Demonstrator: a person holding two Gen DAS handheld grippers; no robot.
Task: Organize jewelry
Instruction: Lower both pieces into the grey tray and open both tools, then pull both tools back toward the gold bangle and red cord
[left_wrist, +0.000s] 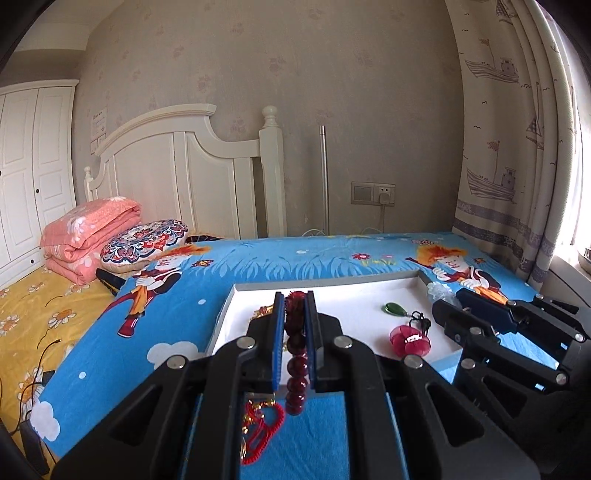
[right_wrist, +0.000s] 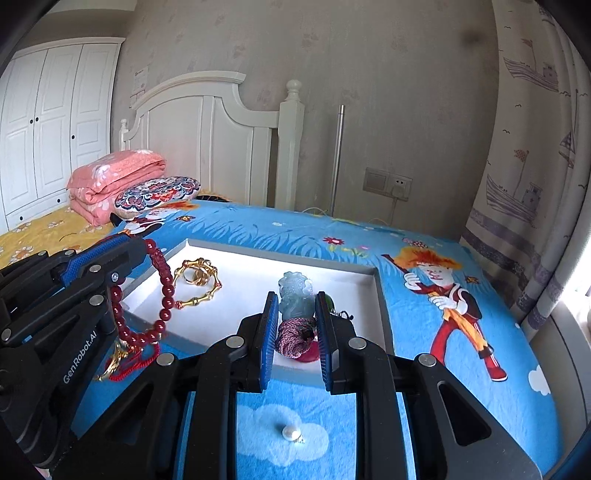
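Note:
My left gripper (left_wrist: 294, 306) is shut on a dark red bead bracelet (left_wrist: 296, 365), which hangs above the near left edge of a white tray (left_wrist: 347, 315); the bracelet also shows in the right wrist view (right_wrist: 166, 295). My right gripper (right_wrist: 295, 317) is shut on a pale jade carving (right_wrist: 293, 295) with a braided pink cord (right_wrist: 293, 338), above the tray's (right_wrist: 236, 295) near edge. In the tray lie a gold bracelet (right_wrist: 197, 282), a green pendant (left_wrist: 394, 308) and a pink round charm (left_wrist: 410, 339). A red cord with gold charms (left_wrist: 260, 428) and a pearl (right_wrist: 291, 432) lie on the blue cloth.
The tray sits on a blue cartoon cloth (right_wrist: 443, 295) over a table beside a bed (left_wrist: 33, 306) with a pink quilt (left_wrist: 88, 232) and a patterned cushion (left_wrist: 144, 240). A curtain (left_wrist: 517, 147) hangs at the right. A wall socket (left_wrist: 373, 194) is behind.

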